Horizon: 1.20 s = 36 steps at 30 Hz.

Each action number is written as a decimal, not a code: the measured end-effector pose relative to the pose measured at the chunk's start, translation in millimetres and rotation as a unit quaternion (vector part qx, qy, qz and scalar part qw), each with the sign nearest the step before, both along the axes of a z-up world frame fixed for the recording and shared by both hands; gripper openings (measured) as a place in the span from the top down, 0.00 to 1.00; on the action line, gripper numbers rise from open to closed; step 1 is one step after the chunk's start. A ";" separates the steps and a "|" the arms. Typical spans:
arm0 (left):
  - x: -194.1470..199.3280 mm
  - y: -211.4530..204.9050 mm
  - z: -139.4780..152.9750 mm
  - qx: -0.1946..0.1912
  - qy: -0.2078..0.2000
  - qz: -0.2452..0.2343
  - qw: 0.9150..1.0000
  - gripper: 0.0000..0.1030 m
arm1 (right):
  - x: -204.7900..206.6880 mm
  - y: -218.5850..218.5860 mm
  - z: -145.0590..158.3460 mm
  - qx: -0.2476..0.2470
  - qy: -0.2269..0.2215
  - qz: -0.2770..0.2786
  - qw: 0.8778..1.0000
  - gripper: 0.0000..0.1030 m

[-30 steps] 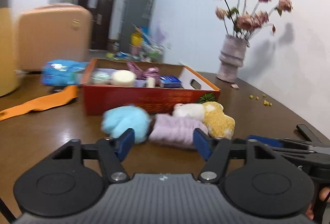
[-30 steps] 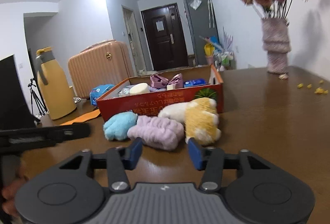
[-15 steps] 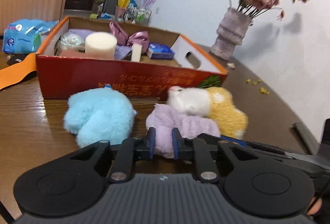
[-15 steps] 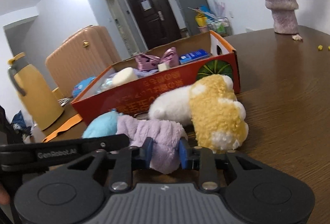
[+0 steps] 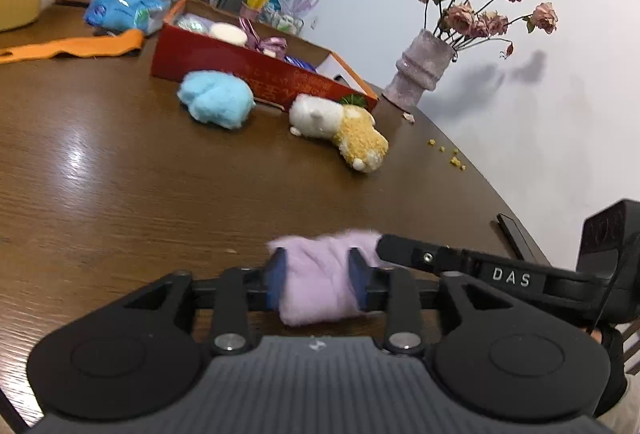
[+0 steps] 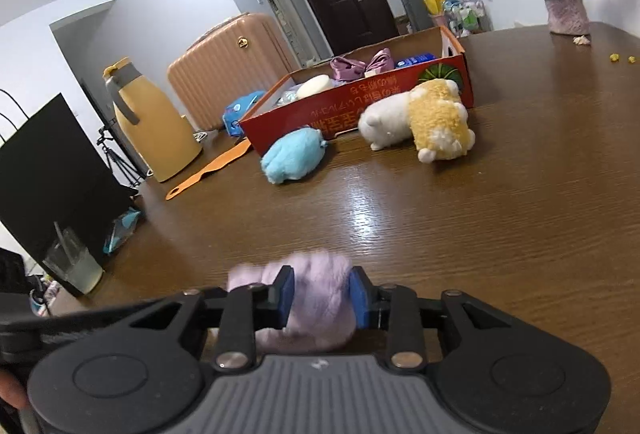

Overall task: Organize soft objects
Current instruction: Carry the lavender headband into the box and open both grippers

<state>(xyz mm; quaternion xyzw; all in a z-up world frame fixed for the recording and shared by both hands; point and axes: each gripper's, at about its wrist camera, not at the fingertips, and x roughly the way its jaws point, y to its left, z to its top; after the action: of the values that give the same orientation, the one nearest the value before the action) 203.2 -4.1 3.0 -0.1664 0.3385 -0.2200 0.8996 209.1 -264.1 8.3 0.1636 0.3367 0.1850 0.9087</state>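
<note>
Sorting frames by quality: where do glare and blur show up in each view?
Left wrist view: a glare patch on the table, and the purple plush looks soft along its top edge. Right wrist view: a glare streak mid-table, and the purple plush is blurred on its left end.

The room is evenly bright, lit from overhead: a white patch of glare sits on the glossy brown worktop (image 5: 76, 154), and again in the right wrist view (image 6: 372, 210). The dried flowers (image 5: 480, 6) throw soft grey shadows on the white wall beside them. Both views bow hard at the edges, with dark corners from the fisheye. The lilac fluffy cloth (image 5: 320, 282) close to the lens is smeared and soft in both views (image 6: 316, 298), while the blue plush (image 6: 292, 158) further off looks fairly sharp.
</note>
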 end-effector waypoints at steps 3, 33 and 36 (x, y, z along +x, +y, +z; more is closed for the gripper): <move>1.7 -3.4 -1.9 0.021 -0.002 0.010 1.000 0.54 | -2.3 1.2 -1.9 -0.006 -0.011 -0.003 1.000 0.70; 199.2 -32.6 87.7 -0.012 -0.080 -0.037 0.996 0.84 | 150.3 -19.4 89.4 -0.009 -0.139 -0.007 0.990 0.80; 277.2 -48.5 87.3 0.005 -0.032 -0.035 0.999 0.84 | 228.0 -24.5 91.5 -0.020 -0.107 -0.025 0.994 0.80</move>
<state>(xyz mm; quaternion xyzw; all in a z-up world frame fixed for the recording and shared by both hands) 480.4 -52.6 90.3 -0.1426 0.3159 -0.2552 0.9026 437.1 -288.7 99.8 0.1332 0.2369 0.1724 0.9468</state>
